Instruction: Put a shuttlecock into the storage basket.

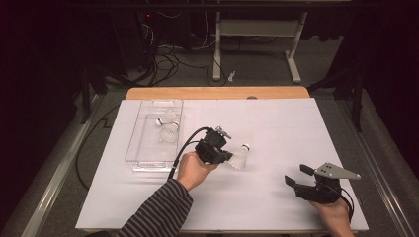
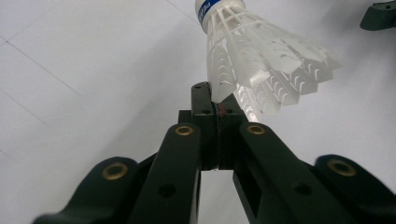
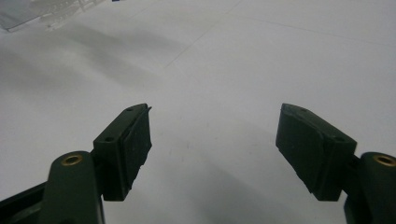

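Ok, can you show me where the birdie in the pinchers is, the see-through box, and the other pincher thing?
shuttlecock (image 2: 261, 60), left gripper view, on its white plastic skirt.
clear tray (image 1: 132, 148), high view, on its left wall.
right gripper (image 3: 215, 140), right gripper view, midway between its two open jaws.

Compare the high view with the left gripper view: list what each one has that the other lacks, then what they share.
High view alone: the clear tray with two shuttlecocks inside, the person's striped sleeve, and the open right tongs.

Left gripper view alone: the left tongs shut on the skirt's edge, and the blue band below the cork.

Both: the held shuttlecock and the white table cover.
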Demonstrator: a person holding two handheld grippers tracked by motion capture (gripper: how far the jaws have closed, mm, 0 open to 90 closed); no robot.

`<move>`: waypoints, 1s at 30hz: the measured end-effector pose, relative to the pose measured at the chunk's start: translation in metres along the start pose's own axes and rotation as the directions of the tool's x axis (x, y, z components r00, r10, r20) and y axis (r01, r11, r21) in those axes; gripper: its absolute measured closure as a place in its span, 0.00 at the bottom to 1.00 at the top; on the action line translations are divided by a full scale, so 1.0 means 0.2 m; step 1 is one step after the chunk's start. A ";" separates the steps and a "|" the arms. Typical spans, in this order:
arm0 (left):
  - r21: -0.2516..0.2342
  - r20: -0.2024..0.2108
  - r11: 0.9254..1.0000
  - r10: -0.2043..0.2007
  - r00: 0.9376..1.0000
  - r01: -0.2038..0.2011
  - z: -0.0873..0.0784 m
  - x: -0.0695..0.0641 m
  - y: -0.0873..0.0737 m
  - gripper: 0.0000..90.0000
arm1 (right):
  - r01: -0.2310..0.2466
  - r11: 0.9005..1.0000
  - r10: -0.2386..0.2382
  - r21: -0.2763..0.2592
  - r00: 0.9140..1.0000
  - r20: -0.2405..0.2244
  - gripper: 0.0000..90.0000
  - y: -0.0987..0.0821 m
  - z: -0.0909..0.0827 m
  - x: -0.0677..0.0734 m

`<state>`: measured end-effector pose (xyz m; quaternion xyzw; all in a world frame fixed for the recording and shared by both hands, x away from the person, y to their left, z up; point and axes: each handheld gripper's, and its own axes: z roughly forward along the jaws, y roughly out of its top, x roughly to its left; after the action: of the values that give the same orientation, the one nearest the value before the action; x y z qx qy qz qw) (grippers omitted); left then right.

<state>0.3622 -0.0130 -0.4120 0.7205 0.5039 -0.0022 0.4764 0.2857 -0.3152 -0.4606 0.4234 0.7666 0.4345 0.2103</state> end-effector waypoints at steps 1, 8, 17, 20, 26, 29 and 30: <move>0.000 0.000 1.000 0.001 1.000 -0.001 0.00 0.00 0.00 1.00 | 0.000 1.000 0.000 0.000 1.000 0.000 0.30 0.00 0.00 0.00; -0.005 0.001 1.000 0.000 1.000 0.000 -0.02 0.00 0.00 1.00 | 0.000 1.000 0.000 0.001 1.000 0.000 0.30 0.00 0.00 0.00; -0.002 0.000 1.000 0.004 1.000 -0.004 -0.04 0.01 0.00 1.00 | -0.002 1.000 0.002 0.001 1.000 -0.001 0.30 0.00 0.00 0.00; -0.002 -0.002 1.000 0.004 1.000 -0.004 -0.04 0.01 0.00 1.00 | -0.001 1.000 0.001 0.002 1.000 -0.001 0.30 0.00 0.00 0.00; -0.005 -0.006 1.000 0.005 1.000 -0.005 -0.06 0.02 0.01 0.99 | -0.001 1.000 0.001 0.000 1.000 -0.001 0.30 0.00 0.00 0.00; -0.013 -0.008 1.000 0.000 1.000 0.000 -0.07 0.03 0.01 1.00 | -0.001 1.000 0.001 -0.001 1.000 0.000 0.30 0.00 0.00 0.00; -0.014 -0.006 1.000 0.000 1.000 0.000 -0.07 0.03 0.02 1.00 | -0.002 1.000 0.002 -0.002 1.000 0.000 0.30 0.00 0.00 0.00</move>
<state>0.3601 0.0011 -0.4045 0.7170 0.5054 0.0035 0.4801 0.2857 -0.3154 -0.4605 0.4240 0.7657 0.4354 0.2103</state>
